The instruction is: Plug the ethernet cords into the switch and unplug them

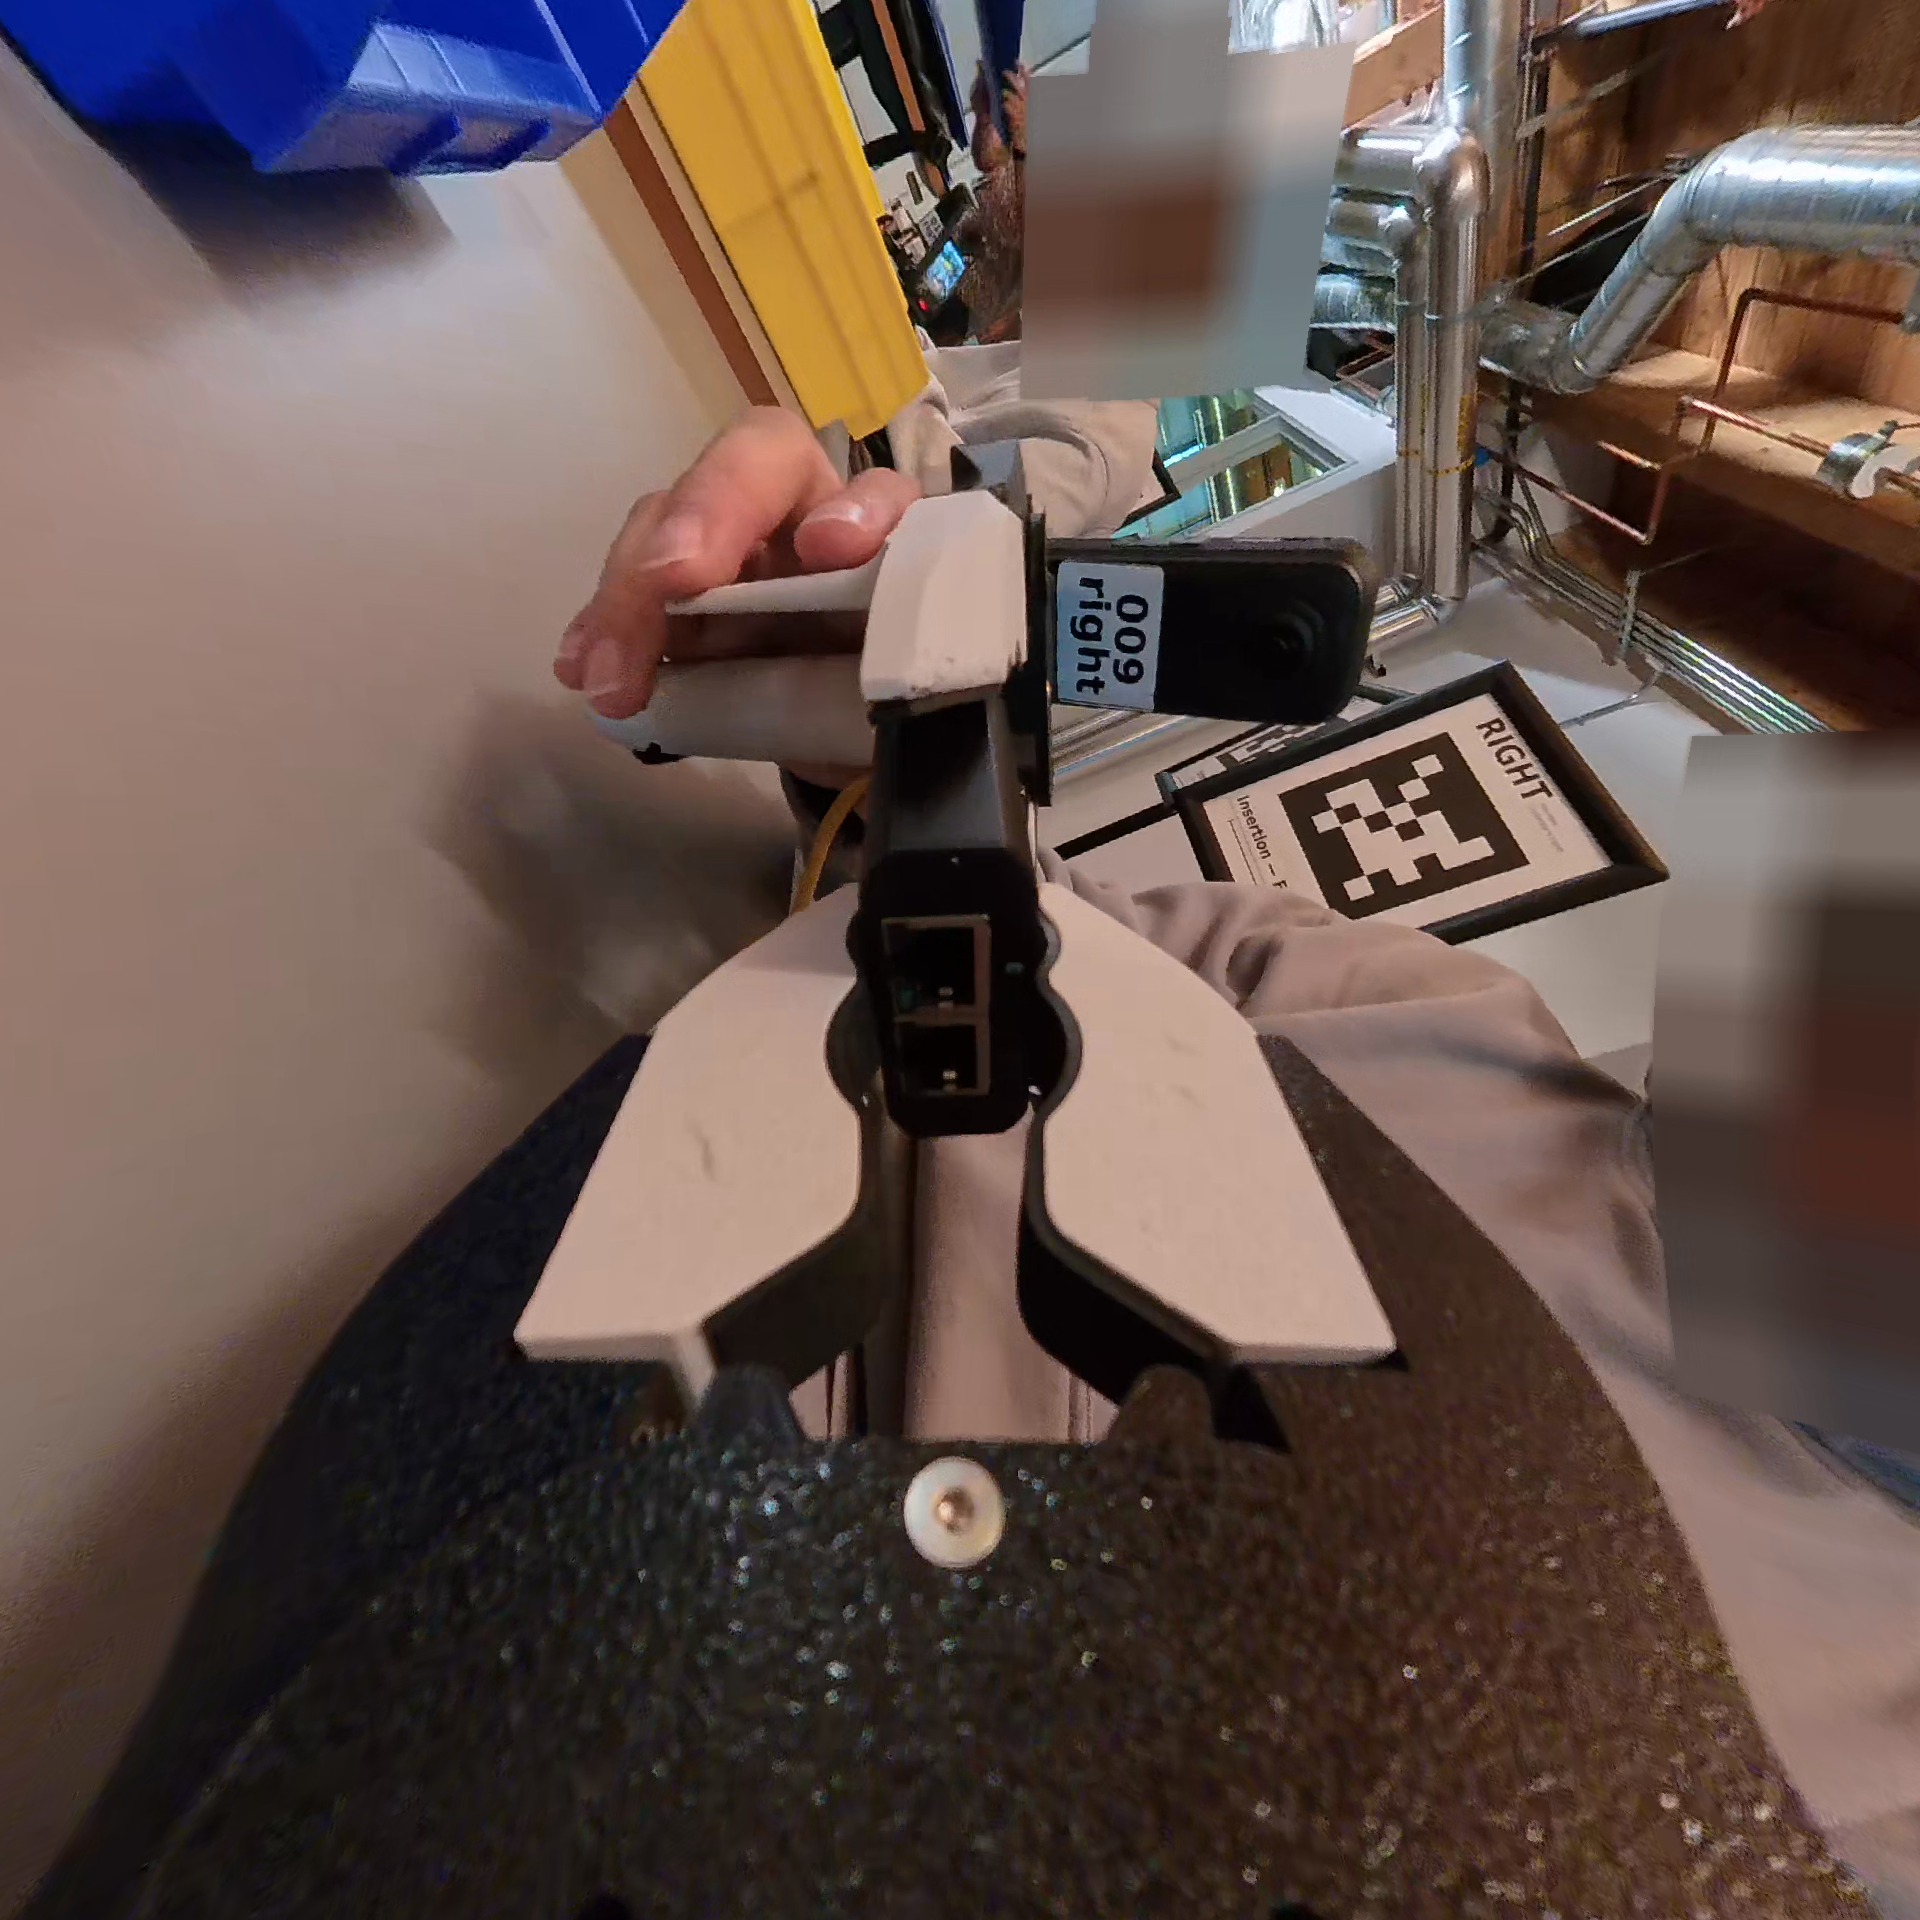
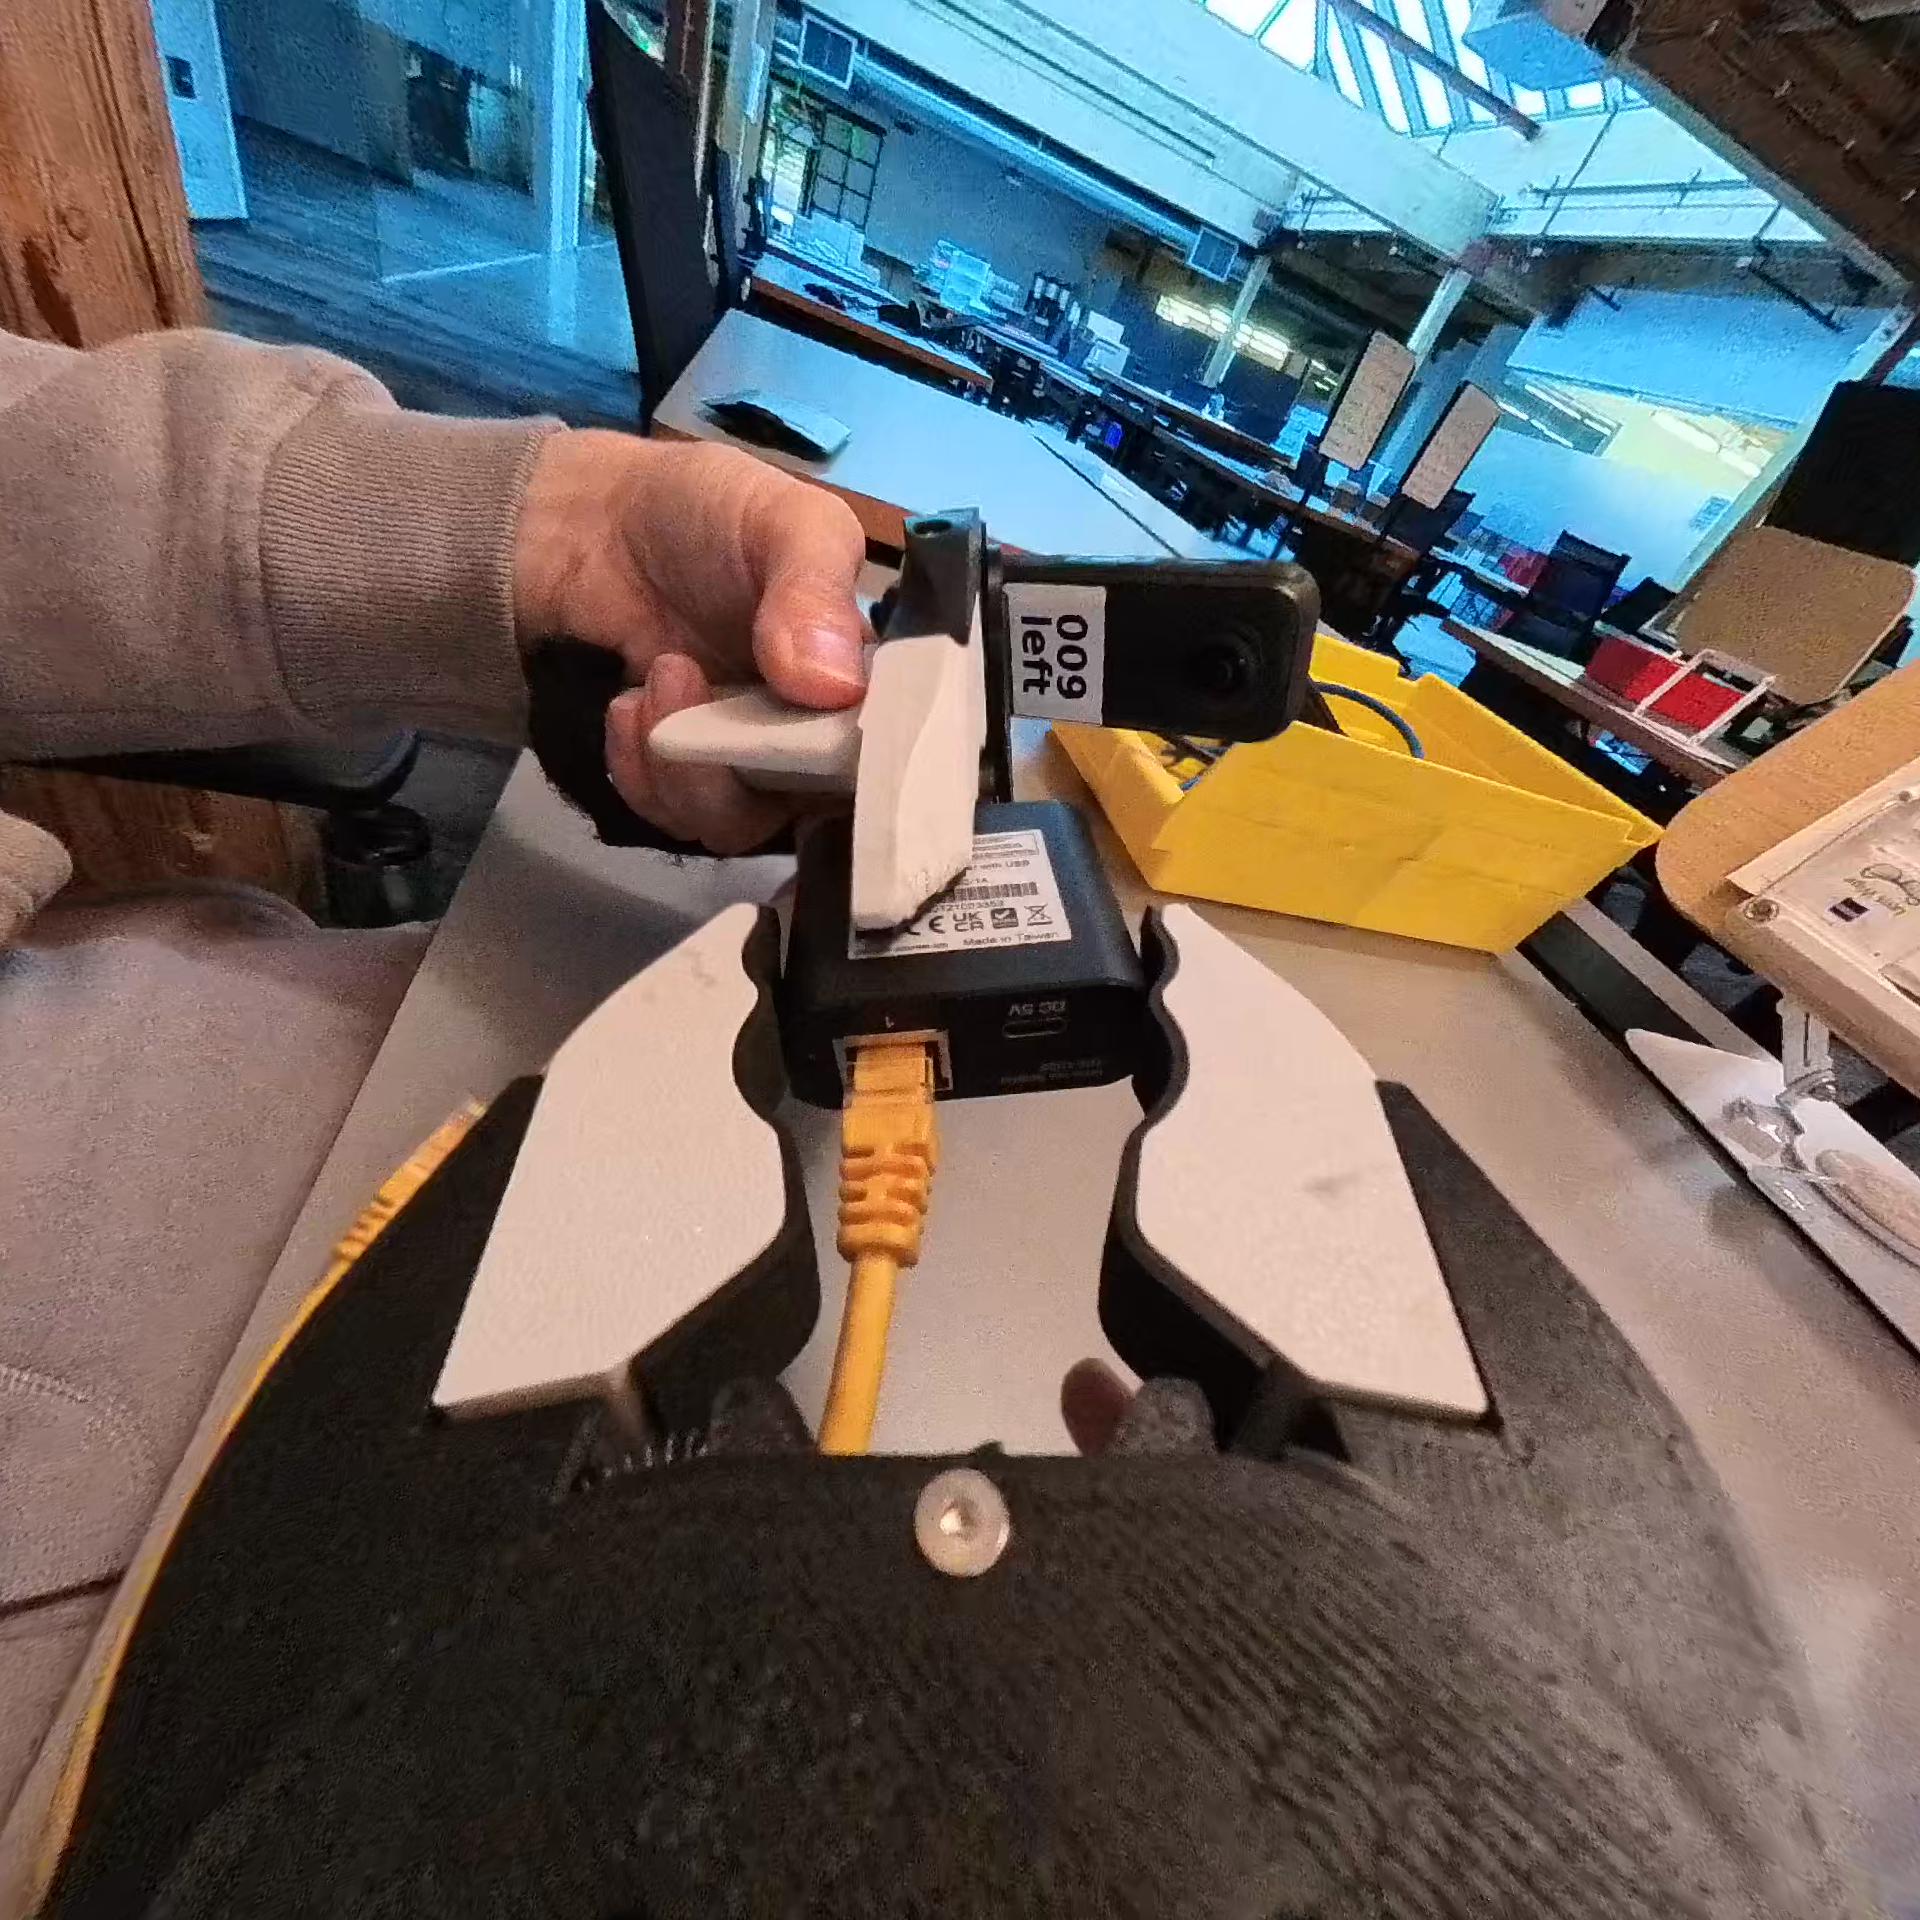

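Left gripper (image 1: 951,1039) clamps the black switch (image 1: 951,1013), held up off the table (image 2: 1455,1091). Right gripper (image 2: 961,1049) also closes on it, jaws narrow. One yellow ethernet cord (image 2: 881,1164) seated; two ports facing left camera empty. Unplugging still pending.

I find print in five places. A white paper sticker (image 1: 1107,639) with black characters sits on a black camera body (image 1: 1247,634). A matching white sticker (image 2: 1055,655) sits on the other black camera (image 2: 1195,649). A black-framed white card (image 1: 1403,821) carries a checkered marker and headings. A white barcode label (image 2: 982,904) tops the small black plastic switch (image 2: 1091,966), and tiny port markings (image 2: 1034,1008) line its front.
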A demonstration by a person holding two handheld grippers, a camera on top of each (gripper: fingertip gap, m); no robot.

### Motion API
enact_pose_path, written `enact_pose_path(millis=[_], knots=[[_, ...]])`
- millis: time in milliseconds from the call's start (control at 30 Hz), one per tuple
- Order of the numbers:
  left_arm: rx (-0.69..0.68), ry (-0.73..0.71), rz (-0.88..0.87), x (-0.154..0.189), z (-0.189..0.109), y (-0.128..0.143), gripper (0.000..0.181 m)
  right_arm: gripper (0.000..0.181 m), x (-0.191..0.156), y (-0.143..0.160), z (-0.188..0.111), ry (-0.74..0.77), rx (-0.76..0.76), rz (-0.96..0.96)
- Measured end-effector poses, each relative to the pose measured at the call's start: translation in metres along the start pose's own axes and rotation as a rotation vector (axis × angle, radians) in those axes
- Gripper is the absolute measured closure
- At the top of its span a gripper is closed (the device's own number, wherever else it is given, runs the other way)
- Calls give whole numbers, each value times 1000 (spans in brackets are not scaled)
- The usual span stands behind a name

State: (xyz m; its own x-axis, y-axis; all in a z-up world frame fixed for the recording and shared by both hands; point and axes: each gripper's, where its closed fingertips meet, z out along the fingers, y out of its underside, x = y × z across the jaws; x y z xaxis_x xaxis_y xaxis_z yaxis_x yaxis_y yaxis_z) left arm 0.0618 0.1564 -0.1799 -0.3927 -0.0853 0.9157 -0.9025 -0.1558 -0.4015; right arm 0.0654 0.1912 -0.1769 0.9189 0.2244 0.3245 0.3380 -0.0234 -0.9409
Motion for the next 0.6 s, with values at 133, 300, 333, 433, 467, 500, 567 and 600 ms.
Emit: enact_pose_path(millis=[133,300,333,433,467,500,567,600], knots=[[-30,-39,18,-2,10,4,158,104,-8,12,7,-24,-63,-25],[24,-28,6,0,13,-4,157,106,0,9,5,27,-45,-61],[29,-16,-2,0,13,-4,158,106,1,6,4,39,-25,-79],[53,-12,-14,0,14,-8,158,107,4,5,3,55,-18,-80],[65,-16,-15,0,15,-9,158,107,5,5,3,62,-15,-77],[76,-24,-11,-1,15,-11,158,108,7,6,3,74,-17,-82],[86,-34,13,-2,15,-12,158,108,8,7,2,86,-19,-91],[98,-46,40,-2,15,-14,157,108,9,8,2,87,-15,-81]])
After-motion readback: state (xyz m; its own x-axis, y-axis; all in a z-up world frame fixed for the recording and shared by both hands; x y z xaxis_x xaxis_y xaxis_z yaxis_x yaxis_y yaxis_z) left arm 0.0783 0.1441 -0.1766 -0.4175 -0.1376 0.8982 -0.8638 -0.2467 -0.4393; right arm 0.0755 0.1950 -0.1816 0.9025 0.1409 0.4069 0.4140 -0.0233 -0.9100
